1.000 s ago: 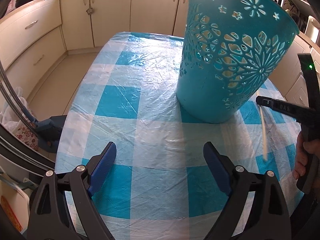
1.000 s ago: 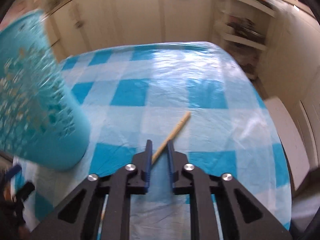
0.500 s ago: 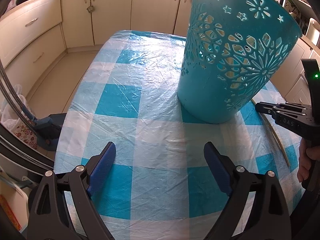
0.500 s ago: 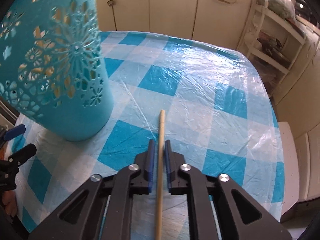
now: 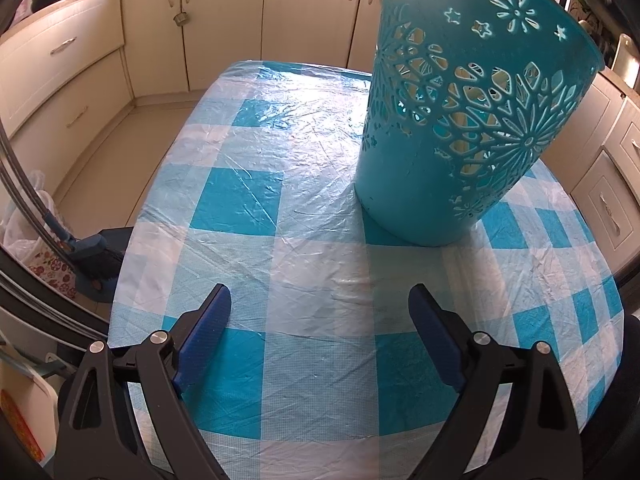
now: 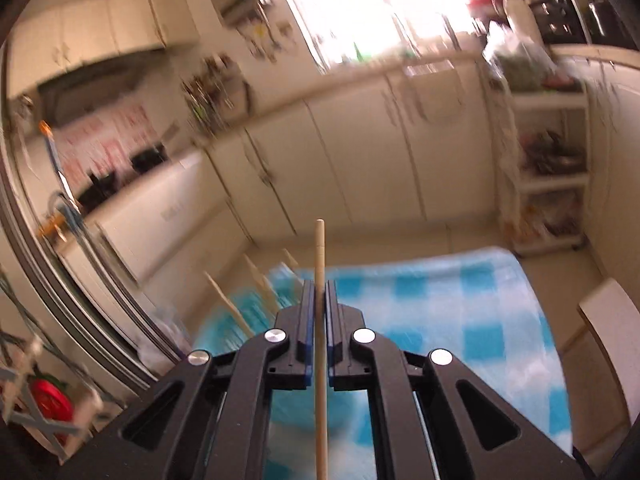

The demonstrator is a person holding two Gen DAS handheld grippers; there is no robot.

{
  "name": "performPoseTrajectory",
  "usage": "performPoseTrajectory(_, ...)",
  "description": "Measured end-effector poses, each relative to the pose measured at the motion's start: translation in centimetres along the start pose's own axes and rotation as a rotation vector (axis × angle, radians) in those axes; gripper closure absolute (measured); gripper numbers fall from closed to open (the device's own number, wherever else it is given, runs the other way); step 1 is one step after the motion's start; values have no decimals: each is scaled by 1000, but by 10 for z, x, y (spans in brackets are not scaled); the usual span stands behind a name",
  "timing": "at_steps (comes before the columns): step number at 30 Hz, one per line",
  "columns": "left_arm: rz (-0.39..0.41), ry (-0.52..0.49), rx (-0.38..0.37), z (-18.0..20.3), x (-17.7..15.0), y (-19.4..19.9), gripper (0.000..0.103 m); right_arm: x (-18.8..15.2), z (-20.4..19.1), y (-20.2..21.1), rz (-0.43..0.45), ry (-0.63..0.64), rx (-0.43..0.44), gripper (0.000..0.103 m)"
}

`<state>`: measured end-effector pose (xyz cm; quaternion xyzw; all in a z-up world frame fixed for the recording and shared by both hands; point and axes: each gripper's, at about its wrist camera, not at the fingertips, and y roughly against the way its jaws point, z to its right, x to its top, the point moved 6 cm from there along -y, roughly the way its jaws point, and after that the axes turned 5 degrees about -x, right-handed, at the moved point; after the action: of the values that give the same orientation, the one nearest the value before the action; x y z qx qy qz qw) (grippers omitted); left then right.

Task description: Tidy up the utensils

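A tall teal cut-out basket (image 5: pixel 460 120) stands on the blue-checked table (image 5: pixel 280 240), ahead and to the right of my left gripper (image 5: pixel 320 320), which is open, empty and low over the table. My right gripper (image 6: pixel 320 286) is shut on a wooden chopstick (image 6: pixel 320 248) that runs straight up between its fingers (image 6: pixel 307 292), held high above the table. Blurred below it, several wooden sticks (image 6: pixel 256 276) rise from the teal basket (image 6: pixel 244 312). The right gripper is out of the left wrist view.
Cream kitchen cabinets (image 5: pixel 224 24) ring the table. A white shelf unit (image 6: pixel 548 176) stands at the far right. A white chair (image 6: pixel 612 344) sits at the table's right edge. A blue mop head (image 5: pixel 92 252) lies on the floor to the left.
My right gripper has lifted the chopstick off the table and tilted it upright above the basket, leaving the left wrist view. The left gripper has barely moved.
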<state>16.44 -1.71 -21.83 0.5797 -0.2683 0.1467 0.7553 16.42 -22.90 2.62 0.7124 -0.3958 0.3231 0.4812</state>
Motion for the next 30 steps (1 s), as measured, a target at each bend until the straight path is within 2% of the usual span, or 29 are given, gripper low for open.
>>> performPoseTrajectory(3,0,-1,0,0,1,0,16,26,-27,-7,123,-5,29,97)
performPoseTrajectory(5,0,1,-1,-1,1,0,16,29,-37,-21,162,3,14,97)
performPoseTrajectory(8,2,7,-4,-2,1,0,16,18,-37,-54,150,-4,-30,97)
performPoseTrajectory(10,2,10,-9,-3,1,0,16,4,-31,-70,109,-3,-56,97)
performPoseTrajectory(15,5,17,-13,-4,2,-1,16,-27,-22,-73,27,35,-65,96)
performPoseTrajectory(19,3,21,-10,-5,2,-1,14,-47,-18,-55,-21,53,-70,80)
performPoseTrajectory(21,1,31,-16,-6,3,-1,12,-56,-17,-40,-35,42,-62,75)
performPoseTrajectory(24,-14,65,-1,-15,5,2,12,-70,-13,-10,-58,25,-83,47)
performPoseTrajectory(26,-15,82,37,-19,7,13,12,-81,-14,12,-75,39,-101,42)
performPoseTrajectory(27,2,88,49,-20,10,24,12,-86,-15,21,-85,49,-120,37)
performPoseTrajectory(28,22,88,57,-19,13,36,12,-90,-14,29,-94,53,-143,26)
performPoseTrajectory(30,66,70,83,-14,21,60,11,-96,-12,47,-105,42,-180,13)
